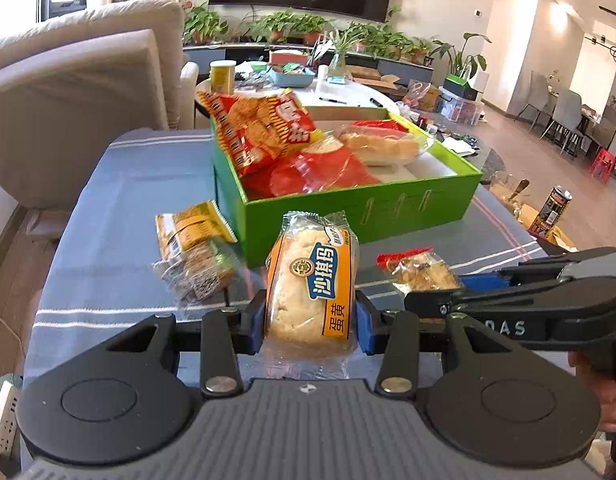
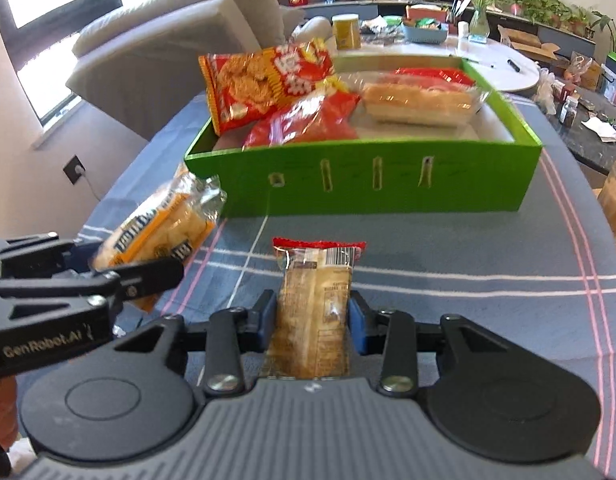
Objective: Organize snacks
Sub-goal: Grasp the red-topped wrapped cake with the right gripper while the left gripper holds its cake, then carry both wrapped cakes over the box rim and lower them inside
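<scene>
Your left gripper (image 1: 310,314) clamped a puffy, crinkly-wrapped orange-labelled cake (image 1: 312,292); your right gripper (image 2: 312,320) gripped a slim clear-wrapped red-topped pastry (image 2: 314,304). Both were held above the striped cloth desk (image 1: 119,184), before the rectangular green cardboard box (image 2: 388,184) holding four glossy packets. One yellow packet (image 1: 195,248) lay beside it.

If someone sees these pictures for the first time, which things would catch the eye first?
Probably the bright green box mid-table, holding red snack bags. In front of it, each pair of tongs holds a snack: the left tongs an orange-labelled cake, the right tongs a red-topped pastry packet.
</scene>
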The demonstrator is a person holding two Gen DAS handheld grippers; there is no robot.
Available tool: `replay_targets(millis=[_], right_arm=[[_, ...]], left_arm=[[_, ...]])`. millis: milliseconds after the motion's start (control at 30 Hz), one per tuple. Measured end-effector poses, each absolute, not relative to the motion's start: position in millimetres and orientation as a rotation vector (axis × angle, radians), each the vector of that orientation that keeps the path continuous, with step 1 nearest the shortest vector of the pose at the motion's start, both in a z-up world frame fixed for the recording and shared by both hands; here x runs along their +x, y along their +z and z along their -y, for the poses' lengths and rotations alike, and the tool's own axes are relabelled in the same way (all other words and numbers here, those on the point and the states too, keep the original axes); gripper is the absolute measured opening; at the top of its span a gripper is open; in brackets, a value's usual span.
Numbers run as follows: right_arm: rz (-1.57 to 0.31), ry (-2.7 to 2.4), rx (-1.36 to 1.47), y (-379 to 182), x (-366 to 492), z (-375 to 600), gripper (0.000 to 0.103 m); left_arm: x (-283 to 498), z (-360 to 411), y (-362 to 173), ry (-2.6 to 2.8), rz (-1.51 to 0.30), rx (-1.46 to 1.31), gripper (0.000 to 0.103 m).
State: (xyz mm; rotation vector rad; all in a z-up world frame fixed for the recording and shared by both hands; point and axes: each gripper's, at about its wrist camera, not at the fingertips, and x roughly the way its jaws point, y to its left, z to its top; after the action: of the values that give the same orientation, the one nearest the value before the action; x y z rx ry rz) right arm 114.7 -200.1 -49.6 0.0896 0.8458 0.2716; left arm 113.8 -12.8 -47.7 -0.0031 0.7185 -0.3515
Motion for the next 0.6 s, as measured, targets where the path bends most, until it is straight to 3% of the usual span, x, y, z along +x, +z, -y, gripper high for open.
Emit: replay_targets(millis=[600], right_arm=[[-0.682, 0.306, 0.114, -13, 121, 239, 0.073]], left_arm=[[116, 59, -18, -0.412, -0.643, 0.043, 0.040]])
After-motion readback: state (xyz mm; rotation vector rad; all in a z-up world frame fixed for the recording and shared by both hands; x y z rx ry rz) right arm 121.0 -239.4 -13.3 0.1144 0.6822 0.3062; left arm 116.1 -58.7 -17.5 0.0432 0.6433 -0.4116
